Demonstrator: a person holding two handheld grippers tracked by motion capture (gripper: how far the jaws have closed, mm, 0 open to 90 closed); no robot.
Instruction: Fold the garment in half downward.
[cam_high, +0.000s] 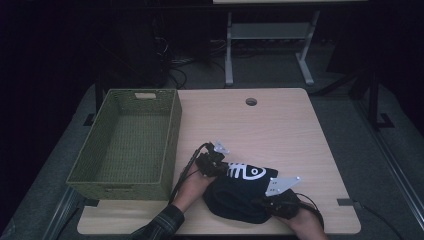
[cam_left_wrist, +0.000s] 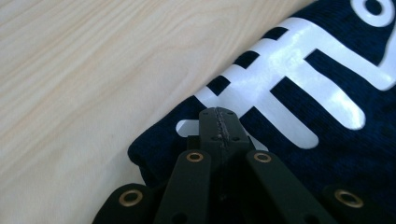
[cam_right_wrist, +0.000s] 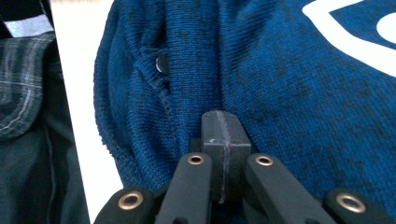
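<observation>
A dark blue knitted garment (cam_high: 239, 196) with a white fish-skeleton print lies bunched near the table's front edge. My left gripper (cam_high: 214, 159) rests at its far left corner. In the left gripper view the gripper (cam_left_wrist: 218, 122) has its jaws pressed together over the garment (cam_left_wrist: 327, 154), beside the white print (cam_left_wrist: 285, 74), with no cloth showing between them. My right gripper (cam_high: 278, 201) sits on the garment's near right side. In the right gripper view the gripper (cam_right_wrist: 223, 127) is shut over the blue knit (cam_right_wrist: 289, 84), close to a dark button (cam_right_wrist: 162, 62).
A green woven basket (cam_high: 173, 134) stands empty on the left of the wooden table (cam_high: 285, 130). A round cable hole (cam_high: 251, 101) is near the table's far edge. A plaid sleeve (cam_high: 161, 225) comes in at the bottom. Desk legs and cables stand on the floor behind.
</observation>
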